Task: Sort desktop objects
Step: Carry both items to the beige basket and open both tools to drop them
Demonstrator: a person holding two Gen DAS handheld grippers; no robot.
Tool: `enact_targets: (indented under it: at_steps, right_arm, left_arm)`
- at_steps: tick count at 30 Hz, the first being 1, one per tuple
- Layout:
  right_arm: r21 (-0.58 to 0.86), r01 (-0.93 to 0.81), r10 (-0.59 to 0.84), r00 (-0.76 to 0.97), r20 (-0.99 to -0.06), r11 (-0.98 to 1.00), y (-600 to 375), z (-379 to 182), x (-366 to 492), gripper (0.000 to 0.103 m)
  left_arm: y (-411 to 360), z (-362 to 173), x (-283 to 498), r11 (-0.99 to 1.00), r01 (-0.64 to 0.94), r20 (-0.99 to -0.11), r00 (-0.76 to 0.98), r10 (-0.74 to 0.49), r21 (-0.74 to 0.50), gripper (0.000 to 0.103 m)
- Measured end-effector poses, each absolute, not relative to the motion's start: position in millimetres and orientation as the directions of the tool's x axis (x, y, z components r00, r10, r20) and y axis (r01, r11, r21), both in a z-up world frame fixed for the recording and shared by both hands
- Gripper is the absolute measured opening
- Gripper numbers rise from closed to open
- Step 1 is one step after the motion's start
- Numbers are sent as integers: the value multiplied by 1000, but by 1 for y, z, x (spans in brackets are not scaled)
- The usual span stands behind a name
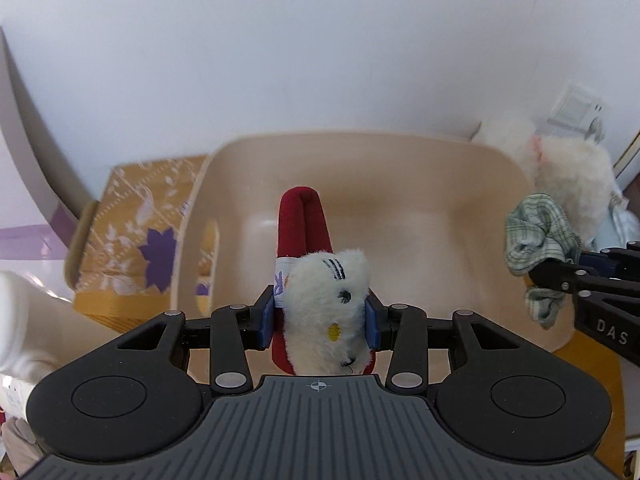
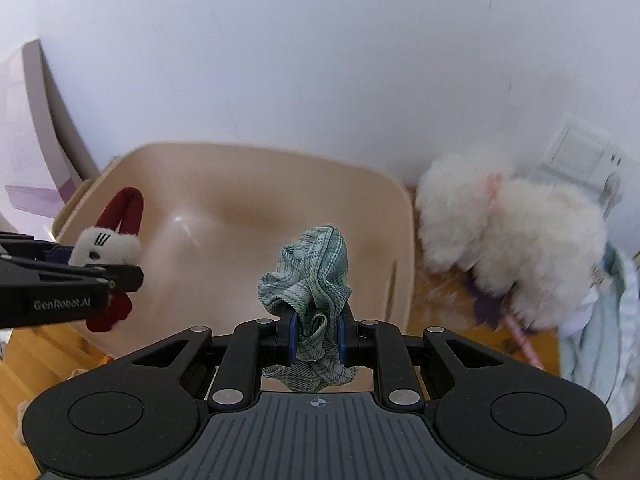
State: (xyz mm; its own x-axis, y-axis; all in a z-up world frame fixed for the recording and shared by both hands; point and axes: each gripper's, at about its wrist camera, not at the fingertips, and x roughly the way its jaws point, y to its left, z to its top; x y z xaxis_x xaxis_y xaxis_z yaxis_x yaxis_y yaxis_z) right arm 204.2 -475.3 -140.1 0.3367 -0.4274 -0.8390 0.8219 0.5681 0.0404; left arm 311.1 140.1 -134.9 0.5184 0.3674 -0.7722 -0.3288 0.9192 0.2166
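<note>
My left gripper (image 1: pixel 319 322) is shut on a white plush cat charm with a red loop (image 1: pixel 324 300) and holds it above the beige plastic basket (image 1: pixel 460 208). My right gripper (image 2: pixel 316 338) is shut on a crumpled green plaid cloth (image 2: pixel 312 276), also above the basket (image 2: pixel 248 184). The right gripper with the cloth (image 1: pixel 536 240) shows at the right edge of the left wrist view. The left gripper with the cat charm (image 2: pixel 104 244) shows at the left of the right wrist view. The basket looks empty inside.
A yellow patterned box (image 1: pixel 128 232) stands left of the basket. A fluffy white plush toy (image 2: pixel 512 232) lies right of the basket, on pale blue fabric (image 2: pixel 600 340). A white wall stands close behind. The wooden desk (image 2: pixel 36 344) shows at the lower left.
</note>
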Motion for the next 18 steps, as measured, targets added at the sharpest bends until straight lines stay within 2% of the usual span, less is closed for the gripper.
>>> enact_targets:
  at_steps: [6, 7, 8, 9, 13, 14, 18]
  right_arm:
    - [24, 827, -397, 295, -869, 561, -476, -160, 215, 19]
    - [20, 826, -397, 292, -870, 563, -475, -161, 216, 24]
    - [15, 827, -401, 288, -870, 563, -474, -161, 217, 42]
    - [8, 829, -409, 284, -867, 559, -473, -160, 217, 48]
    - [15, 832, -419, 295, -859, 555, -471, -154, 215, 51]
    - [13, 832, -425, 297, -855, 555, -469, -152, 213, 56]
    - [21, 831, -452, 323, -831, 555, -464, -137, 205, 68]
  left_arm:
    - [147, -159, 320, 913, -322, -810, 446, 381, 252, 43]
    - [149, -163, 321, 912, -323, -822, 427, 378, 252, 44]
    - [151, -166, 321, 911, -327, -831, 408, 377, 252, 44]
    - [152, -168, 320, 910, -327, -833, 403, 379, 255, 46]
    - [145, -168, 317, 908, -295, -816, 415, 402, 298, 60]
    - [144, -166, 316, 908, -293, -810, 424, 405, 300, 66]
    - [141, -154, 312, 903, -319, -790, 453, 413, 289, 70]
